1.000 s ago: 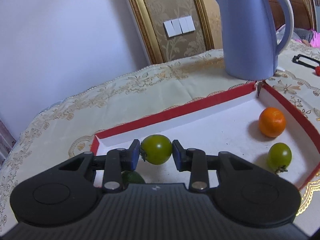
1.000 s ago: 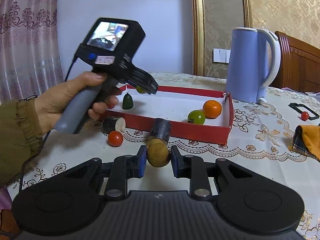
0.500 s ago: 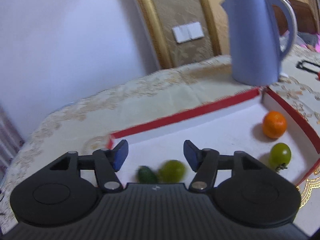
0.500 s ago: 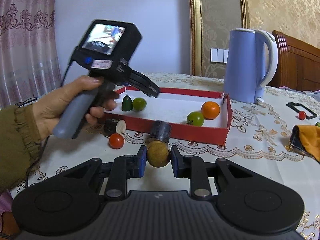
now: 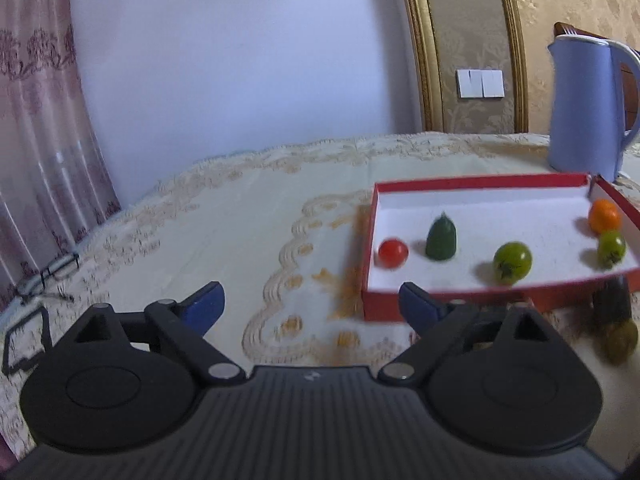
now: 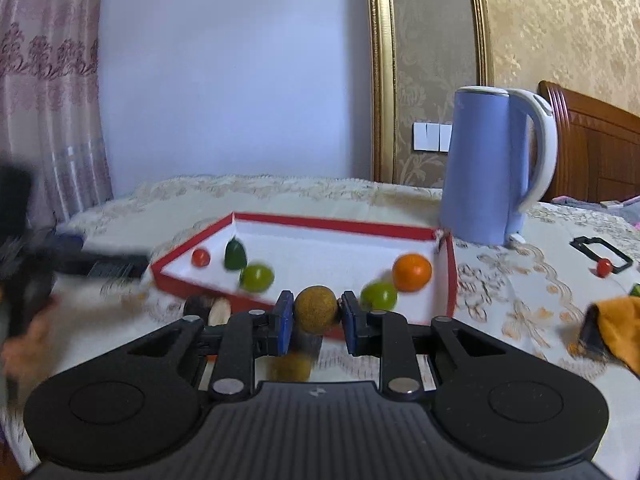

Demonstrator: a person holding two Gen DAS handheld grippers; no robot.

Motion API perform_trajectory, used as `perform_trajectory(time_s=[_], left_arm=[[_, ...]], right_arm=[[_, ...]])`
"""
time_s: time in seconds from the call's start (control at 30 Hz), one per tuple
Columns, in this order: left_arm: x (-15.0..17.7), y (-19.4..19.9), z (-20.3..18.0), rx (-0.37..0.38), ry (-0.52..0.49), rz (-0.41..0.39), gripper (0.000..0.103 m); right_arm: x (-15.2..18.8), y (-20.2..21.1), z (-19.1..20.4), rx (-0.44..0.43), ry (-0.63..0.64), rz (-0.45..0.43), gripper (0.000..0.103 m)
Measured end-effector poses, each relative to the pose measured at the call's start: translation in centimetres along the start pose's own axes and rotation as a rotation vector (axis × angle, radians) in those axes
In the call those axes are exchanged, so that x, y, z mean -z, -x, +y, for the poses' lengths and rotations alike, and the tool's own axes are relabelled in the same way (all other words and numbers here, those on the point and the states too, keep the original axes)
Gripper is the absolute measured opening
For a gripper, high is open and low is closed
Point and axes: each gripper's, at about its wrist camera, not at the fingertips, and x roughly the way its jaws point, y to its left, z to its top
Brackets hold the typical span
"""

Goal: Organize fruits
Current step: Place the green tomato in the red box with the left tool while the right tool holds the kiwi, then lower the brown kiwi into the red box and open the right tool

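Observation:
A red-walled white tray (image 5: 480, 182) (image 6: 332, 224) holds a red tomato (image 5: 393, 252) (image 6: 201, 257), a dark green cone fruit (image 5: 441, 238) (image 6: 235, 255), two green tomatoes (image 5: 512, 262) (image 5: 611, 246) (image 6: 257, 277) (image 6: 379, 296) and an orange (image 5: 605, 215) (image 6: 412, 272). My left gripper (image 5: 312, 306) is open and empty, over the cloth left of the tray. My right gripper (image 6: 316, 318) is shut on a brown round fruit (image 6: 316, 308), lifted just before the tray's near wall.
A blue kettle (image 5: 586, 108) (image 6: 490, 164) stands behind the tray. A dark cylinder (image 5: 612, 304) and a brown fruit (image 5: 620, 340) lie before the tray. A cut dark piece (image 6: 208, 308), a red tomato (image 6: 604, 266) in a black frame and an orange cloth (image 6: 616, 324) lie on the table.
My left gripper let go of the green tomato into the tray, opened wide and pulled back to the left. My right gripper lifted the brown fruit toward the tray.

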Motion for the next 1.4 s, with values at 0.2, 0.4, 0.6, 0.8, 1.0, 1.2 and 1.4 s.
perform_trajectory(time_s=[0.2, 0.4, 0.6, 0.8, 1.0, 1.2, 1.4], left_arm=[[1.3, 0.4, 0.2, 0.040, -0.001, 0.017, 0.095], [2.2, 0.8, -0.9, 0.073, -0.019, 0.021, 0.096], [2.9, 1.0, -1.5, 0.101, -0.041, -0.005, 0.097], [3.0, 0.8, -0.9, 0.123, -0.015, -0.002, 0.098], [3.2, 1.1, -1.2, 0.128, -0.028, -0.016, 0.099], [3.4, 1.6, -1.7, 0.126, -0.063, -0.049, 0.103], [3.4, 1.4, -1.3, 0.106, -0.031, -0.037, 0.103]], right_arm=[[-3.0, -4.2, -1.3, 0.024, -0.034, 0.008, 0.025], [-5.1, -8.0, -2.7, 0.057, -0.040, 0.022, 0.025], [-5.2, -13.1, -3.9, 0.104, -0.018, 0.102, 0.025], [-4.2, -17.2, -4.4, 0.171, -0.008, 0.180, 0.025], [-4.0, -17.0, -3.8, 0.183, 0.026, 0.186, 0.026], [-4.0, -9.5, -3.5, 0.156, -0.010, 0.071, 0.026], [-0.3, -1.6, -1.1, 0.113, 0.006, 0.015, 0.026]])
